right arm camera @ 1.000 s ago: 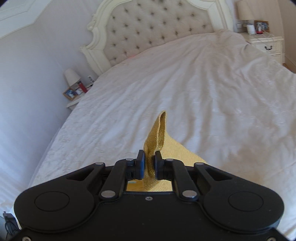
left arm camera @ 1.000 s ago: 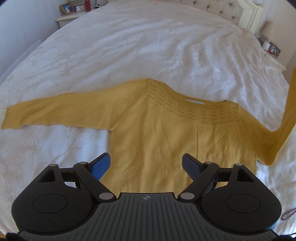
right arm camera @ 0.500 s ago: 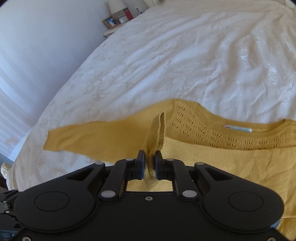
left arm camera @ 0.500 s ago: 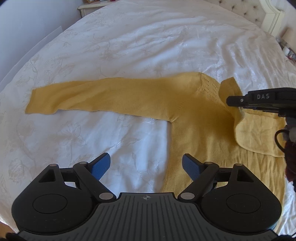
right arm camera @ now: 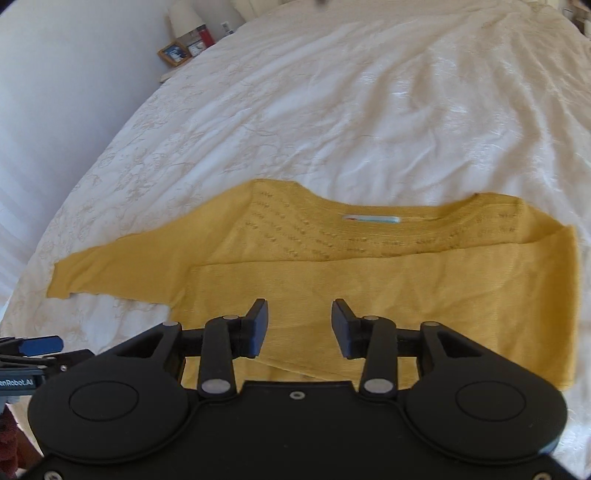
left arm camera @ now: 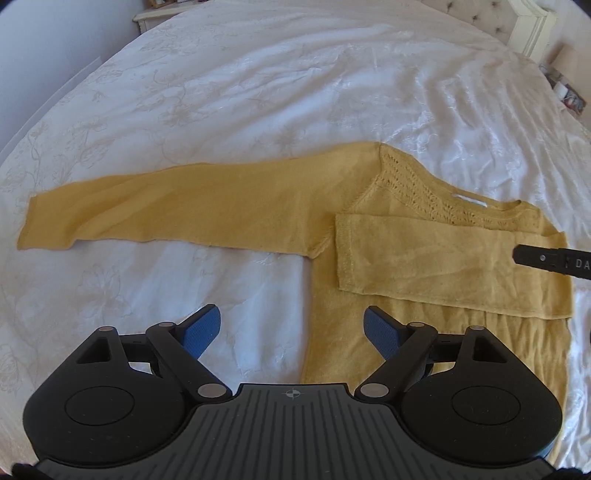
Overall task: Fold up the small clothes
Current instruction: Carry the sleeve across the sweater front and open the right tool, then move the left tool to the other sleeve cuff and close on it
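Sweater [left arm camera: 436, 332], mustard-yellow knit, one item: lies flat on white bedspread [left arm camera: 258, 92], neckline away from the grippers, pale label [right arm camera: 371, 218] at the collar. One sleeve [left arm camera: 443, 258] lies folded across the chest; other sleeve [left arm camera: 166, 214] stretches out flat toward 9 o'clock in the left wrist view.

Containers: none seen.

Left gripper [left arm camera: 291, 328]: jaws wide apart, blue pads [left arm camera: 201, 328] bare, nothing between them; hovers over the sweater's side edge, which runs between the fingers toward 12 o'clock.

Right gripper [right arm camera: 299, 325]: jaws have just been opening, now parted and empty, above the folded sleeve; sweater body spreads from 9 to 3 o'clock beyond the tips.

Surface: bedspread, floral embossing, lightly creased.

Room, far: nightstand [right arm camera: 173, 70] with framed photo [right arm camera: 173, 53] and lamp [right arm camera: 183, 16] at 11 o'clock in the right wrist view; tufted headboard [left arm camera: 517, 18] at 1 o'clock in the left; white wall [right arm camera: 55, 92].
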### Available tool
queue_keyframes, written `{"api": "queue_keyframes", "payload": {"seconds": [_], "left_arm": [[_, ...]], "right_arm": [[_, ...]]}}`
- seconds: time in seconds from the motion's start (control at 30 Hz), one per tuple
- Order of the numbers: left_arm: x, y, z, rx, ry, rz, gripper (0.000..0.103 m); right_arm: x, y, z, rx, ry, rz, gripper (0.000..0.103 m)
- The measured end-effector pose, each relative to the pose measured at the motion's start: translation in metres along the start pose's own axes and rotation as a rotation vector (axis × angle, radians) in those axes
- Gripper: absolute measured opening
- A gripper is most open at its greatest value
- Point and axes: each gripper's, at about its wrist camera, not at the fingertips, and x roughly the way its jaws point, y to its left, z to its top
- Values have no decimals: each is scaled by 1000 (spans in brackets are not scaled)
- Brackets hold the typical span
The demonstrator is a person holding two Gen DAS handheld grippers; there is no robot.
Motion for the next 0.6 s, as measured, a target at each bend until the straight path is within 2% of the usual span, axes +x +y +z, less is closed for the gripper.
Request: {"api": "queue_keyframes", "payload": {"seconds": [0.2, 0.27, 0.37, 0.5, 0.53, 0.57, 0.6], "left_arm": [[22, -37, 15, 52, -3, -34, 85], [32, -49, 18, 68, 8, -41, 85], [42, -63, 19, 90, 20, -44, 85], [49, -74, 20, 99, 29, -38, 85], [50, -75, 21, 97, 30, -37, 85], [51, -77, 21, 94, 32, -36, 85], [52, -77, 21, 91, 35, -35, 85]], "right_arm": [[-22, -89, -2, 141, -38, -261, 50], [-24, -112, 0, 178, -39, -306, 50], [-21, -142, 4, 236, -32, -326, 50], [-6, -165, 6, 287, -3, -280, 50], [-2, -167, 6, 290, 11, -262, 44], [2, -167, 5, 286, 27, -248, 32], [4, -166, 2, 263, 46, -258, 10]]}}
